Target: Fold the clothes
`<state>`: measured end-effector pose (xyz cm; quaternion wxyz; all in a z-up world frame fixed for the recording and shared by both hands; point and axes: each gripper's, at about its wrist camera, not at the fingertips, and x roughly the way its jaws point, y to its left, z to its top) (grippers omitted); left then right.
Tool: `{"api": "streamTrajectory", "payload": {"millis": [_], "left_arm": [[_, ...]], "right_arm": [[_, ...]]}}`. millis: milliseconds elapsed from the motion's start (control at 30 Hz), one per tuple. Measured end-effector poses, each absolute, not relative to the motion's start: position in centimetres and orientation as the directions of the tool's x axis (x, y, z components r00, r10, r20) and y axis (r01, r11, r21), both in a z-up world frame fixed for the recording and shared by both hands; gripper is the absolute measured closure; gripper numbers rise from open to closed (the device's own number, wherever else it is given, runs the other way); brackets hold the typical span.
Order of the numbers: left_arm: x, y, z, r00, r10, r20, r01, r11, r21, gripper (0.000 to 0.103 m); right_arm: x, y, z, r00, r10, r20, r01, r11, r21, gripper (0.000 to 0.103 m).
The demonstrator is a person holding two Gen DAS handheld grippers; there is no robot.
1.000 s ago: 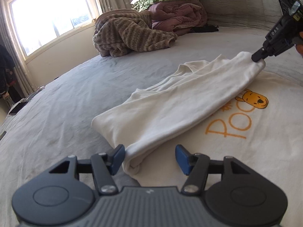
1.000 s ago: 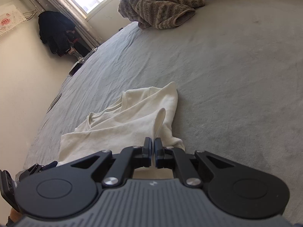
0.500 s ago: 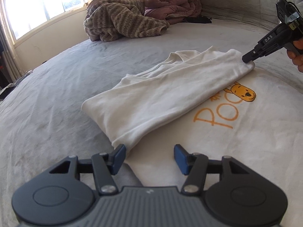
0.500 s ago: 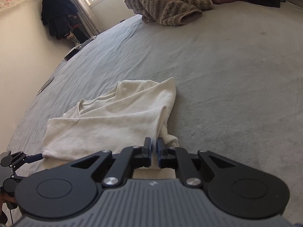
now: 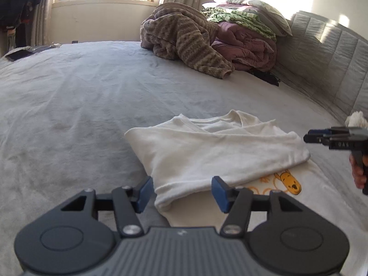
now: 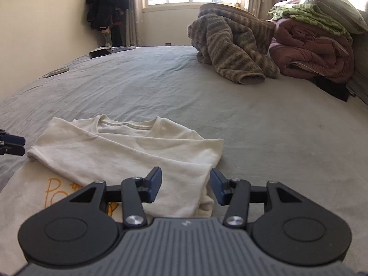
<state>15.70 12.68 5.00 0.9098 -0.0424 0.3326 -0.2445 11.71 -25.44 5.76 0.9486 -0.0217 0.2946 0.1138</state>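
A cream T-shirt [image 5: 214, 154] [image 6: 128, 151] with an orange bear print [image 5: 287, 181] lies on the grey bed, its upper part folded over the printed part. My left gripper [image 5: 181, 192] stands open over the near left corner of the fold, pads clear of the cloth. My right gripper [image 6: 185, 188] has its jaws opening over the fold's right corner, with cloth lying under the gap but not pressed. The right gripper [image 5: 309, 137] shows at the right edge of the left wrist view, just off the shirt. At the left edge of the right wrist view the left gripper's fingertips [image 6: 12, 141] show.
A striped brown blanket [image 5: 184, 43] and a pile of folded quilts and pillows [image 5: 248, 36] sit at the bed's far side by the padded headboard [image 5: 333, 64]. Dark clothes [image 6: 105, 2] hang by the window. Bare grey sheet [image 5: 69, 105] stretches to the left.
The right gripper was shut on the shirt's folded corner and has let it go and opened. Both grippers rolled level and drew back a little. The fold now lies flat.
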Motion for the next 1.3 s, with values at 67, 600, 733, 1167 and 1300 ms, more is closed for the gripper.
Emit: {"api": "streamTrajectory", "payload": {"millis": [67, 600, 733, 1167, 1300], "left_arm": [[16.6, 13.6, 4.9, 0.675, -0.482, -0.559, 0.346, 0.875, -0.337, 0.042], [20.9, 13.8, 4.1, 0.707, -0.395, -0.587, 0.231, 0.913, -0.336, 0.047], [21.7, 14.1, 3.5, 0.675, -0.411, -0.613, 0.241, 0.908, -0.343, 0.047], [24.2, 12.4, 2.1, 0.646, -0.371, -0.667, 0.277, 0.928, -0.249, 0.048], [24.6, 12.5, 2.0, 0.644, -0.394, -0.655, 0.293, 0.919, -0.265, 0.055]], "right_arm": [[11.2, -23.4, 5.3, 0.78, 0.269, -0.565, -0.318, 0.948, 0.012, 0.052], [9.7, -6.3, 3.0, 0.771, 0.38, -0.512, -0.594, 0.719, -0.361, 0.079], [10.6, -2.2, 2.6, 0.771, 0.384, -0.507, -0.616, 0.652, -0.443, 0.079], [12.0, 0.3, 2.1, 0.761, 0.364, -0.537, -0.637, 0.578, -0.511, 0.1], [11.4, -0.3, 2.7, 0.762, 0.383, -0.522, -0.64, 0.571, -0.514, 0.1]]}}
